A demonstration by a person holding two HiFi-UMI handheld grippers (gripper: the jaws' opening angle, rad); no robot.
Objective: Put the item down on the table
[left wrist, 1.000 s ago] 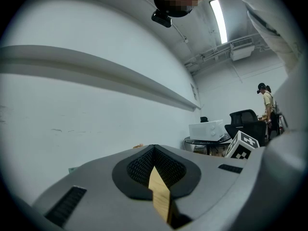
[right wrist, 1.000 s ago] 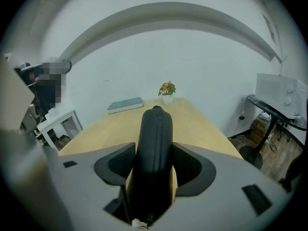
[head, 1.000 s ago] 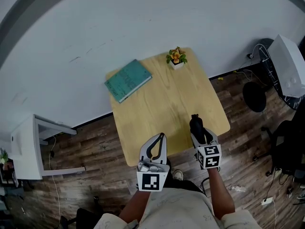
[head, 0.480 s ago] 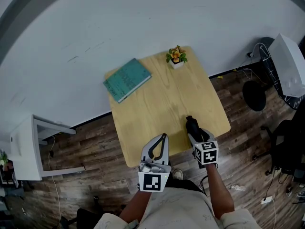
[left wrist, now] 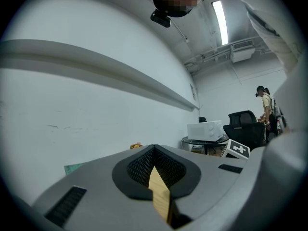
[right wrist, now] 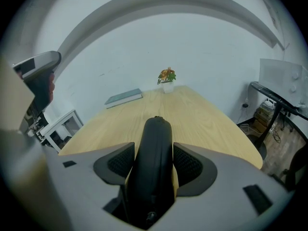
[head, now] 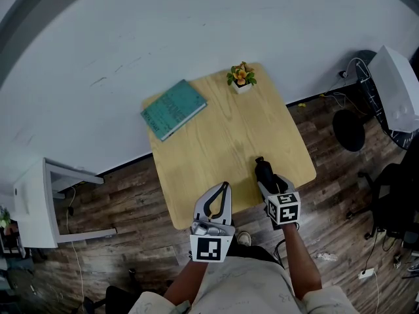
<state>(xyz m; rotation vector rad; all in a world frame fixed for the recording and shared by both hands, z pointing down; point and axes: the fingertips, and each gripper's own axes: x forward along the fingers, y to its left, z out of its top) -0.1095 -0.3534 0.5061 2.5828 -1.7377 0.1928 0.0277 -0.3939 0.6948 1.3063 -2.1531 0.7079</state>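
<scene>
**Release step.** The black case, smooth, rounded and long, is lying at lower centre of the frame between the ribbed pads of my right gripper. Its jaws are opening around the case, which appears to be resting on the pale wood-grain table. Next, I judge, I am needing to widen fully and draw straight back. My left gripper is hanging pressed together, empty. At upper centre a flat teal book and a small potted plant are sitting.

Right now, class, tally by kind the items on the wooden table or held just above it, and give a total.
Teal book: 1
Potted plant: 1
Black case, held: 1
Total: 3
</scene>
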